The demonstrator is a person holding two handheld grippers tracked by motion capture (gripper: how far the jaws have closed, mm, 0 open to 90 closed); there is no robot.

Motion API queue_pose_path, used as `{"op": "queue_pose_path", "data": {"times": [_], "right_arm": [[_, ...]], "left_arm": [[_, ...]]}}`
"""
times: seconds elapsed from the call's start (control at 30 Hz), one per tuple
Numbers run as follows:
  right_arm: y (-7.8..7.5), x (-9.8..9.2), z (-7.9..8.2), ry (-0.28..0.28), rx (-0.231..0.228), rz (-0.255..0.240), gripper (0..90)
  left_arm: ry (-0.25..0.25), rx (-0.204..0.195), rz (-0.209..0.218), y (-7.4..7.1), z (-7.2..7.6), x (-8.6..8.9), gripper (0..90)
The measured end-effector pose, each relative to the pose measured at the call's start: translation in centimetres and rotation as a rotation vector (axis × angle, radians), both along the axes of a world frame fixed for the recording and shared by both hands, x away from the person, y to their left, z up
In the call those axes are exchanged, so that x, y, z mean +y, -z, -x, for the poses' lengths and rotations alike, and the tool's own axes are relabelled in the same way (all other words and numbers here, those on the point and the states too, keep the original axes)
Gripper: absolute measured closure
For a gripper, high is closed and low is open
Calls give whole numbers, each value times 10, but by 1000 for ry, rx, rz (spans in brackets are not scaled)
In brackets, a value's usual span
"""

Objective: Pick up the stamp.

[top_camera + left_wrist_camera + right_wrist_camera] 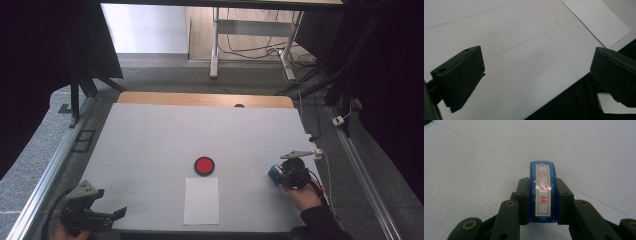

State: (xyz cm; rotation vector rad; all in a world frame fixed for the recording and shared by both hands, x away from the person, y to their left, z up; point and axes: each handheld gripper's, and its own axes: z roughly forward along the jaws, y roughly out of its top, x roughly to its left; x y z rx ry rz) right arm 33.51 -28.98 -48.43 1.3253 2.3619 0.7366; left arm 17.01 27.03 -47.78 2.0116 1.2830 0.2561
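A blue translucent stamp (pixel 543 192) with a white label and red characters stands clamped between the pads of my right gripper (pixel 543 185), which is shut on it just above the white table. From above, that gripper (pixel 276 176) and the stamp (pixel 273 174) are at the right of the table, to the right of a round red ink pad (pixel 204 165) in a black case. A white sheet of paper (pixel 201 201) lies just in front of the pad. My left gripper (pixel 111 207) rests at the front left corner, open with nothing in it (pixel 536 75); the paper (pixel 596 20) lies ahead of it.
The white table top (pixel 150 140) has a wooden strip along its far edge (pixel 205 99) and metal rails down the left (pixel 50 170) and right (pixel 360 170). The table's front edge (pixel 564 91) runs right under the left gripper's jaws.
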Motion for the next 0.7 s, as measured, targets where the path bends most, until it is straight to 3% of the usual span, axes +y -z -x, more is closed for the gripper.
{"op": "queue_pose_path", "data": {"times": [0.37,0.7], "right_arm": [[-7,-1,4,-41,-37,-8,701],[-15,-3,8,-67,-62,-46,702]], "left_arm": [[-3,-1,-4,0,0,0,0],[-3,-2,1,0,1,0,0]]}}
